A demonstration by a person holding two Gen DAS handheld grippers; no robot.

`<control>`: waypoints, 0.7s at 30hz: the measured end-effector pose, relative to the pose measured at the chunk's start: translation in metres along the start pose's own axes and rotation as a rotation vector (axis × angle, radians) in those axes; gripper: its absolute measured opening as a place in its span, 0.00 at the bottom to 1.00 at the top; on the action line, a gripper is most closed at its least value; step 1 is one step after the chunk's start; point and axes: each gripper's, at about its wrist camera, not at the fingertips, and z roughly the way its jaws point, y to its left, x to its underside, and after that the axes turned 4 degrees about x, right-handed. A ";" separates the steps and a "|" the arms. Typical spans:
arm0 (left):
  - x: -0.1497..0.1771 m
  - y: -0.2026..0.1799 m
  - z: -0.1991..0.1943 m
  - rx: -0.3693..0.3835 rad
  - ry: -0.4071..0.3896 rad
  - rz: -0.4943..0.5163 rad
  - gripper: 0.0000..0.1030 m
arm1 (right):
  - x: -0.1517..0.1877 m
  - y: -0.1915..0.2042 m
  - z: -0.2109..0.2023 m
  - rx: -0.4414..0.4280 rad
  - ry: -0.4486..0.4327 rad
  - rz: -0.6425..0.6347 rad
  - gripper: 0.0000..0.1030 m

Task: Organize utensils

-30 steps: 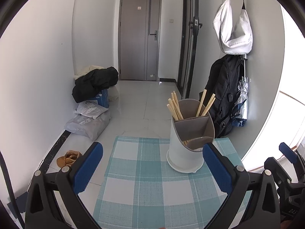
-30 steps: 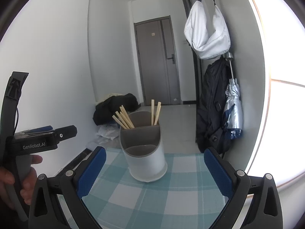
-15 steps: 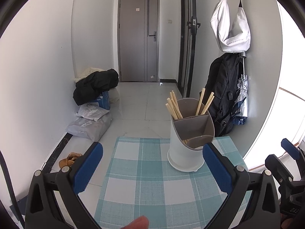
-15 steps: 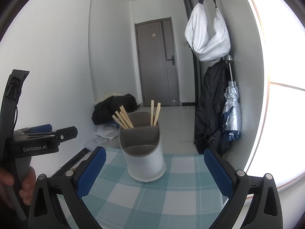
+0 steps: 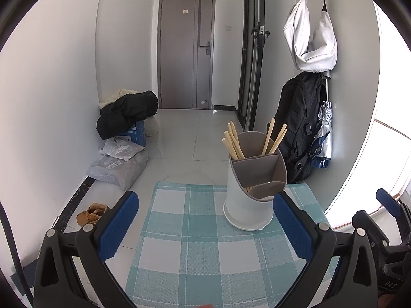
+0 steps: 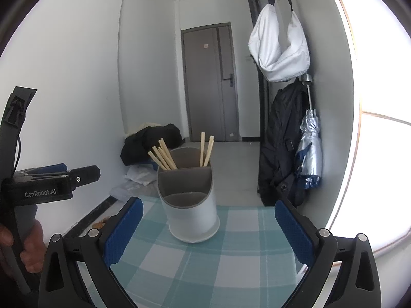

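A white utensil holder point(image 5: 253, 190) with a gray inside stands upright on a checked blue-and-white mat point(image 5: 195, 246) on the tabletop. It sits toward the far right part of the mat in the left wrist view, and near the middle of the far part in the right wrist view point(image 6: 188, 205). The holder has more than one section. Wooden chopsticks point(image 5: 232, 142) lean in the far section, some tipping left and two point(image 6: 206, 150) standing at the right side of it. The near sections look empty.

The left gripper point(image 5: 205, 225) hangs over the near part of the mat. Its jaws are wide apart and hold nothing. Its blue pads point(image 5: 118, 224) sit on each side of the picture, and the right pad is just in front of the holder's base.

The right gripper point(image 6: 205, 231) also has its jaws spread wide with nothing between them. The holder shows in the gap, farther away. In this view the left gripper's black body shows at the left, and a hand point(image 6: 28, 246) grips its handle.

Behind the tabletop is a gray door point(image 5: 186, 51) at the far end of the room. A black coat point(image 5: 125, 113) lies on bags by the left wall. A white bag point(image 5: 310, 36), a black backpack point(image 5: 298, 128) and a folded umbrella point(image 6: 309, 151) hang on the right wall. A brown shoe point(image 5: 91, 213) lies on the floor at the left.
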 end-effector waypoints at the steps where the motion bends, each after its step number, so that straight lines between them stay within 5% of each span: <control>1: 0.000 0.000 0.000 -0.001 -0.003 -0.001 0.99 | 0.000 0.000 0.000 0.000 -0.001 -0.003 1.00; 21: 0.000 0.000 0.003 -0.004 0.007 -0.002 0.99 | 0.001 0.001 -0.001 0.013 -0.002 0.002 1.00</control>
